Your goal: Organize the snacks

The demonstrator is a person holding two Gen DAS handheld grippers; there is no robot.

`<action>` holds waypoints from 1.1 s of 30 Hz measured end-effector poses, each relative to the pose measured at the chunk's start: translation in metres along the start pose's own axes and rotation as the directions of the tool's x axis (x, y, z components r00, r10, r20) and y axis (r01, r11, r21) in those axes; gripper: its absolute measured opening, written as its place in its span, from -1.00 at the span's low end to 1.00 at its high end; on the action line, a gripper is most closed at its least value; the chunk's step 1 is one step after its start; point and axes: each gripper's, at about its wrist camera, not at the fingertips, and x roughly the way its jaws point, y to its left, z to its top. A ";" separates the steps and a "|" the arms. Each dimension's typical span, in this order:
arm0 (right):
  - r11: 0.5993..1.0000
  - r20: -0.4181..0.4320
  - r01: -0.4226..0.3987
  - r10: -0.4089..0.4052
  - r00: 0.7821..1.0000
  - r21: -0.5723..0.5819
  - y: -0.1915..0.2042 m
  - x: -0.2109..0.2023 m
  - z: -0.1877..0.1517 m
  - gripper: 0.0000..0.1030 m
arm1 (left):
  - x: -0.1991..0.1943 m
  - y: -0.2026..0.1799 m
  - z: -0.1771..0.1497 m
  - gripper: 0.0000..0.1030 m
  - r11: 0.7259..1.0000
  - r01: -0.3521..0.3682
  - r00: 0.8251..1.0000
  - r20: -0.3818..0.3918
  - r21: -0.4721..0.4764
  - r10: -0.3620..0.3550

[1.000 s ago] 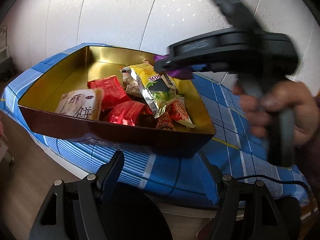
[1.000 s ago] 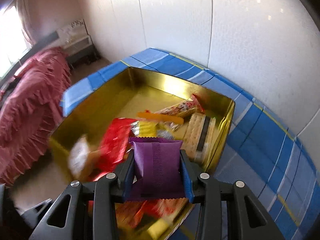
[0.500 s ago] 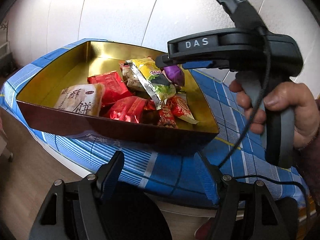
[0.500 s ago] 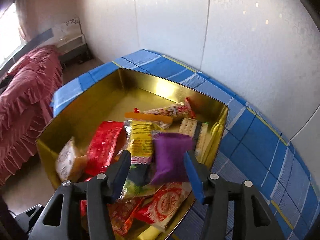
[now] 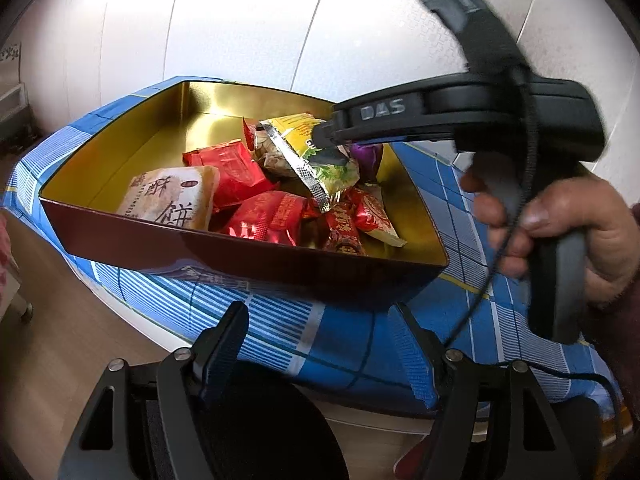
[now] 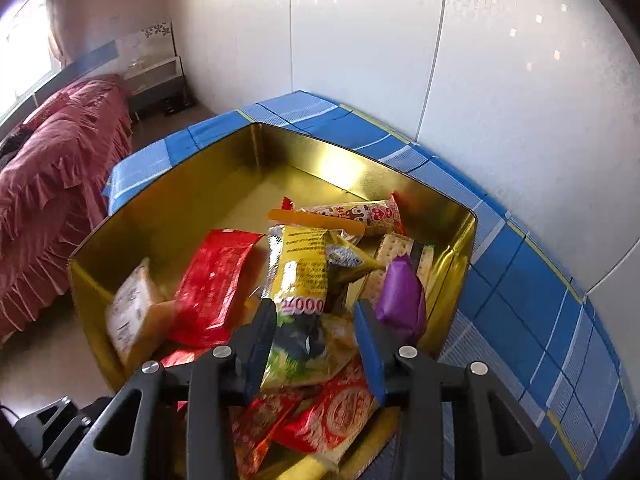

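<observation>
A gold tin box stands on the blue checked cloth and holds several snack packets. Over its right part hangs my right gripper. Its jaws are closing with nothing pressed between them, and a yellow-green packet lies below the gap. A purple packet lies loose just right of the right finger, against the box wall. My left gripper stands open and empty in front of the box, over the table's edge.
Red packets, a beige pastry pack and crackers fill the box's near half; its far half shows bare gold floor. A person's hand holds the right gripper. A bed with a red cover stands beyond the table.
The purple packet left my right gripper's jaws and dropped into the box at the right wall. Those jaws spread, then narrowed again. The left gripper has kept still.
</observation>
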 end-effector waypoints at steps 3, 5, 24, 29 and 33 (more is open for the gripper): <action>0.999 0.024 -0.003 0.002 1.000 0.034 -0.004 -0.016 -0.008 -0.21 | -0.002 -0.002 0.000 0.40 1.000 -0.009 1.000 0.007 0.008 0.009; 0.998 0.047 -0.001 -0.002 0.999 0.070 -0.009 -0.027 -0.014 -0.21 | -0.002 -0.002 0.000 0.40 1.000 -0.016 1.000 0.010 0.010 0.016; 0.937 0.142 0.208 -0.255 0.956 0.281 -0.009 -0.101 -0.099 -0.21 | -0.031 -0.008 0.012 0.54 0.982 -0.178 0.980 0.098 0.060 0.171; 0.898 0.143 0.258 -0.325 0.935 0.355 -0.010 -0.113 -0.116 -0.21 | -0.048 -0.005 0.015 0.67 0.972 -0.228 0.965 0.141 0.048 0.219; 0.885 0.139 0.274 -0.346 0.928 0.376 -0.001 -0.116 -0.124 -0.20 | -0.058 -0.005 0.015 0.79 0.962 -0.269 0.952 0.167 0.055 0.256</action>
